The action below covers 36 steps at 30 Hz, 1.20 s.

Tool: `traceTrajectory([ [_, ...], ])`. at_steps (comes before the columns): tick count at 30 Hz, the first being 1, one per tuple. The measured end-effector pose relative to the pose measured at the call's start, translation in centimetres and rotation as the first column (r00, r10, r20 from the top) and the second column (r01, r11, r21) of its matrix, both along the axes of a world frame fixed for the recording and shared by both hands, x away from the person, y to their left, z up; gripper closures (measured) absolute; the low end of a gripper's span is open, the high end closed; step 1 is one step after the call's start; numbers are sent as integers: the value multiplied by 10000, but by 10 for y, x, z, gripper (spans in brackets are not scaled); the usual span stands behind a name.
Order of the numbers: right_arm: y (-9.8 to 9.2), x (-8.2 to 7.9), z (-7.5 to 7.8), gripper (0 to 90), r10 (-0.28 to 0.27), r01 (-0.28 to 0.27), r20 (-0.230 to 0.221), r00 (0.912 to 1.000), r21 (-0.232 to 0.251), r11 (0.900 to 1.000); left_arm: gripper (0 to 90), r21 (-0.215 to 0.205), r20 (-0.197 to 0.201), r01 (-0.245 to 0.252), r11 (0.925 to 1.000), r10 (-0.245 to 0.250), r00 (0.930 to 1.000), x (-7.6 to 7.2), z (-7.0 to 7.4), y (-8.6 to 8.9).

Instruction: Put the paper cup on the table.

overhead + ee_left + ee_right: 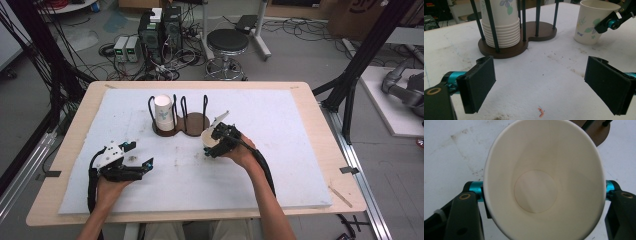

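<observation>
White padding covers the wooden counter (75, 112), and all items sit on this sheet. A dark brown cup holder (181, 122) with upright black wire posts stands near the middle of the far half; its left bay holds a stack of paper cups (163, 113), printed with a floral pattern, and its right bay shows bare base. In the left gripper view the stack (501, 25) sits nested between the posts on the brown base (524, 37). The right claw (222, 140) is closed on a single paper cup (210, 137), just right of and nearer than the holder. In the right gripper view the jaws press the cup wall from both sides, squeezing the rim (544, 180) into an oval; the interior is empty. In the left gripper view the cup (590, 23) appears to rest on the sheet, slightly tilted, though contact cannot be confirmed. The left claw (131, 162) is held low over the near left area of the sheet, well apart from the holder, with its jaws spread wide and nothing between them.
</observation>
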State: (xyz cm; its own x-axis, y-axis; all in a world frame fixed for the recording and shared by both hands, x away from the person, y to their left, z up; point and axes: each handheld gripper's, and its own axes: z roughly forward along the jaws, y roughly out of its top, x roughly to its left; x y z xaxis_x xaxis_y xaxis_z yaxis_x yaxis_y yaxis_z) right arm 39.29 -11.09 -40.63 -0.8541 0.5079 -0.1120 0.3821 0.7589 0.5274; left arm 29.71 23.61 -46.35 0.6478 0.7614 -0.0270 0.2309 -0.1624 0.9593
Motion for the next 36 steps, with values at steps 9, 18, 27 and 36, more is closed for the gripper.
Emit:
traceTrajectory([
  [9,-4,-1,-2,301,-94,92,45,9999,310,9995,98,23,4,-8,10000,8,10000,0,0,-1],
  [18,0,0,-11,148,-168,173,-197,9997,259,9995,98,26,9,-20,10000,20,10000,0,0,0],
  [27,-9,-4,-14,149,-302,305,-70,9995,496,9983,98,53,21,9,10000,-9,10000,0,0,0],
  [36,-42,-28,-10,149,-691,578,532,9962,1902,9800,98,9,27,-11,10000,11,10000,0,0,0],
])
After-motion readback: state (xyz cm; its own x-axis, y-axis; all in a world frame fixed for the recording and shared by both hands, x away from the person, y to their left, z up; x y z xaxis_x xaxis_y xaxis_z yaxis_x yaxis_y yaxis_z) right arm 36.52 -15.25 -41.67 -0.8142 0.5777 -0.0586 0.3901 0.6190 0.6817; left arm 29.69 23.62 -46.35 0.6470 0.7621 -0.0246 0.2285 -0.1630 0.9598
